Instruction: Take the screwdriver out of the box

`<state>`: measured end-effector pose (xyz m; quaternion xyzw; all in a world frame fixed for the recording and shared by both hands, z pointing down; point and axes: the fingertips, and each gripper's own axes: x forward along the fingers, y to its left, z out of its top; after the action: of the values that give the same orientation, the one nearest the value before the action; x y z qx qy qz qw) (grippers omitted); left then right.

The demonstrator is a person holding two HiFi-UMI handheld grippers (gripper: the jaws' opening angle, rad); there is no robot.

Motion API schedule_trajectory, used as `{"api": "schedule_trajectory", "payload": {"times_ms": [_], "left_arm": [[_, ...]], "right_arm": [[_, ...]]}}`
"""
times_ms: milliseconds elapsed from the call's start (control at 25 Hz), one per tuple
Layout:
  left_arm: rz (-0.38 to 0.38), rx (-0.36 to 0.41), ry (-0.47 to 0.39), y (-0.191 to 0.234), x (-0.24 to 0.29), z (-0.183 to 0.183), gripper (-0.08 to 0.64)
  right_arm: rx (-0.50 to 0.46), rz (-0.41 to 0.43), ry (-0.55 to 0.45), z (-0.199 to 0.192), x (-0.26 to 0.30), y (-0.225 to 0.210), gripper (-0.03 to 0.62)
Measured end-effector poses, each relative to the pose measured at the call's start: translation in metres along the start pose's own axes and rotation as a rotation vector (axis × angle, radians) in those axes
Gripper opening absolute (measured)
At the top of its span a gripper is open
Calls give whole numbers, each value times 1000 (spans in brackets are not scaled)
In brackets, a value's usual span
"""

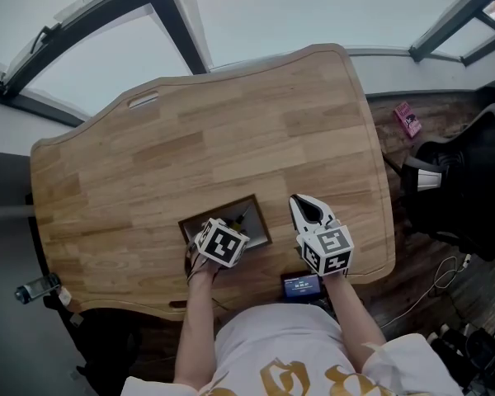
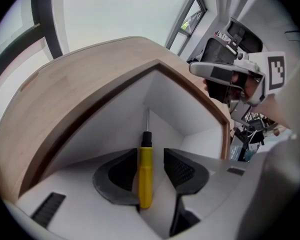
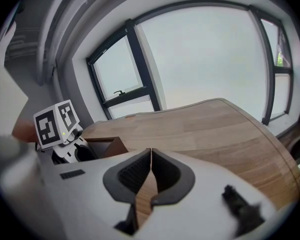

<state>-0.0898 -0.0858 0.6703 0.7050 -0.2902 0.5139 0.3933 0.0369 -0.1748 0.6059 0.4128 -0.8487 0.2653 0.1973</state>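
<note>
We hold the left gripper [image 2: 151, 155] steeply nose-down inside the box [image 2: 115, 114]. In the left gripper view its jaws stand wide apart. The screwdriver [image 2: 145, 171] lies between them on the box's white floor. Its yellow handle sits against the inner edge of the jaw at 9 o'clock, and a clear gap separates it from the jaw at 3 o'clock, so the pads do not clamp it. The black collar and metal shaft point to 12 o'clock, toward the far corner of the box.

In the head view the box [image 1: 260, 221] rests on the wooden tabletop [image 1: 231, 122] at the 6 o'clock side, near the edge closest to us. It has a brown rim and a white inside. The marker cube of the left gripper covers the box's 7 o'clock corner.

We hold the right gripper [image 1: 305, 207] at 3 o'clock of the box, apart from it, over bare wood. In the right gripper view its jaws [image 3: 151, 156] are pressed together with nothing between them. They point across the tabletop toward the windows. The left gripper's cube shows at 9 o'clock in that view.

A small dark device [image 1: 301, 285] with a blue screen lies at the tabletop's near edge, at 6 o'clock of the right gripper. A black chair [image 1: 466, 180] stands off the tabletop at 3 o'clock.
</note>
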Motion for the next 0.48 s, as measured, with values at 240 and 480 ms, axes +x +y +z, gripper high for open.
{"api": "schedule_trajectory", "payload": {"times_ms": [240,480], "left_arm": [[-2,-15,35,3,5,-2,175],[33,-9,56,9,6,-1,112]], "right_arm": [[20,-16,5,-6,-5,-8,32],[27,-23,4,-7,-5,-11,32]]}}
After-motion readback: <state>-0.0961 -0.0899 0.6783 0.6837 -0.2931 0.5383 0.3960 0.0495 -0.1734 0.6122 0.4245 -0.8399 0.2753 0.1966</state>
